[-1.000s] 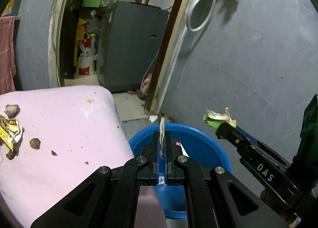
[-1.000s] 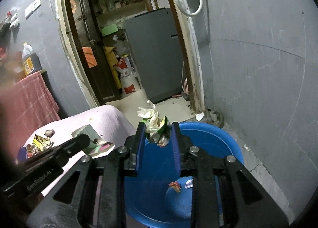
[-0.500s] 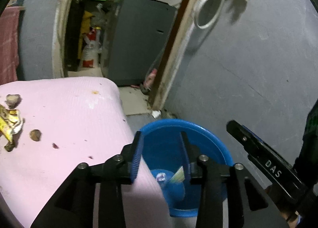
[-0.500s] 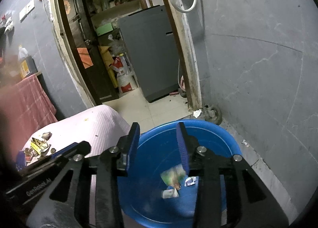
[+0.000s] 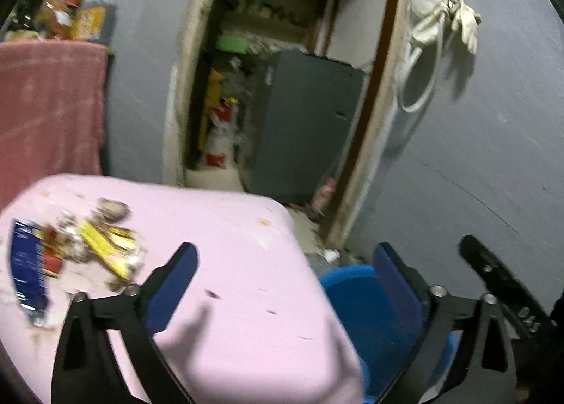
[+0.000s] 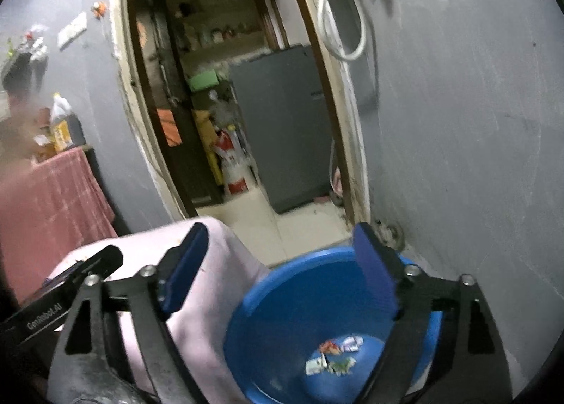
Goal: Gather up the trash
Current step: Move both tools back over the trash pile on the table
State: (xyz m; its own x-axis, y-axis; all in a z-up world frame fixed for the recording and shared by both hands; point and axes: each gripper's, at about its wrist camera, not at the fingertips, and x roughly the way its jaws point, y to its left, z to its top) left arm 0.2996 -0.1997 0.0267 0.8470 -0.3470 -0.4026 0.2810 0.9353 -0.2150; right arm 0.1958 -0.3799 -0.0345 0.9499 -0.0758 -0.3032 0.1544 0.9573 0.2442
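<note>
Left gripper (image 5: 285, 271) is standing with jaws spread wide and gripping nothing, hovering over the pink table (image 5: 225, 284). Trash pile (image 5: 70, 256) of yellow and blue wrappers is lying on the table at 9 o'clock. Blue basin (image 5: 356, 301) is sitting beside the table at 4 o'clock.

Right gripper (image 6: 282, 263) is likewise standing wide apart and gripping nothing, hanging above the blue basin (image 6: 282, 305). Several scraps (image 6: 335, 356) are lying on the basin floor at 5 o'clock.
</note>
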